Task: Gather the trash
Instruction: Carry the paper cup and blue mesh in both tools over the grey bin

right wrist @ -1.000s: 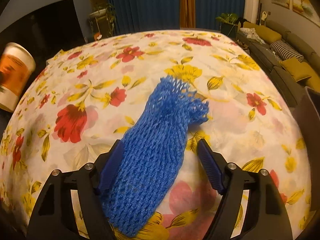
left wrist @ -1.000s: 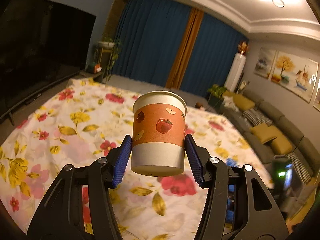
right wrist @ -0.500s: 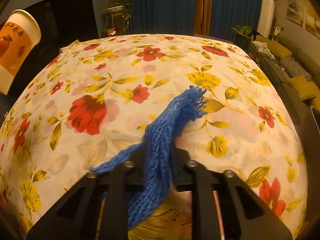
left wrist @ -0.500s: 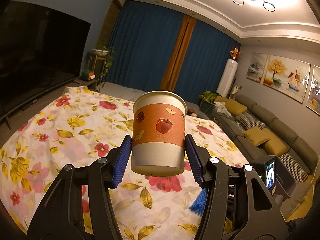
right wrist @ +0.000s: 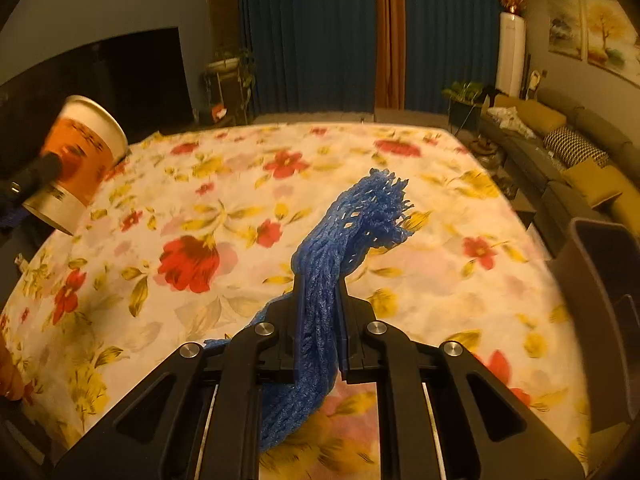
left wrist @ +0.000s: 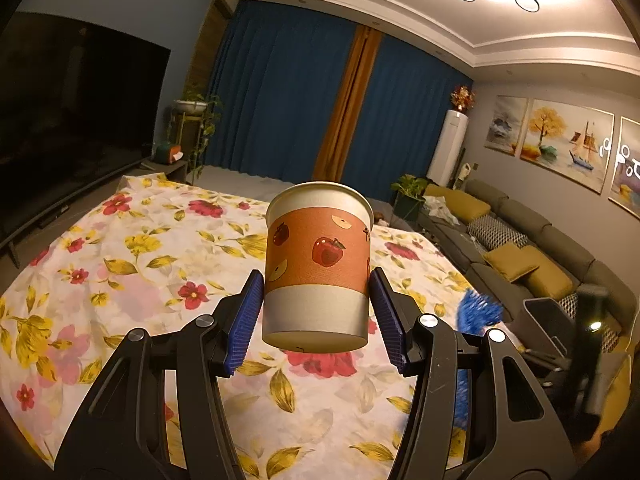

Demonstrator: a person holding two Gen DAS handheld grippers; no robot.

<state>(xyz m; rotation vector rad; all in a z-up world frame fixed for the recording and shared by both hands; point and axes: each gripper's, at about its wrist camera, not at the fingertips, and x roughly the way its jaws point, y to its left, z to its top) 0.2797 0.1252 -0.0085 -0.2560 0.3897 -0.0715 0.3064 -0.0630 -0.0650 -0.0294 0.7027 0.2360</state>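
- 2 claws: left claw [left wrist: 316, 316], right claw [right wrist: 318, 320]
- 1 paper cup [left wrist: 318, 268], between the left claw's pads, off the surface
- 1 blue foam net [right wrist: 336, 264], pinched between the right claw's pads, its end sticking out ahead of them
- 1 flowered cloth [right wrist: 420, 264], spread below and ahead of both claws
- 1 dark bin [right wrist: 600, 280], right of the right claw, at the cloth's edge
- 1 TV screen [left wrist: 72, 120], left of the left claw
- 1 sofa [left wrist: 536, 248], far right of the left claw
- 3 paintings [left wrist: 560, 136] above the sofa; a fourth at the frame edge, cannot tell
- 2 potted plants: one [left wrist: 198, 120] far left ahead of the left claw, one [left wrist: 410, 196] far right ahead
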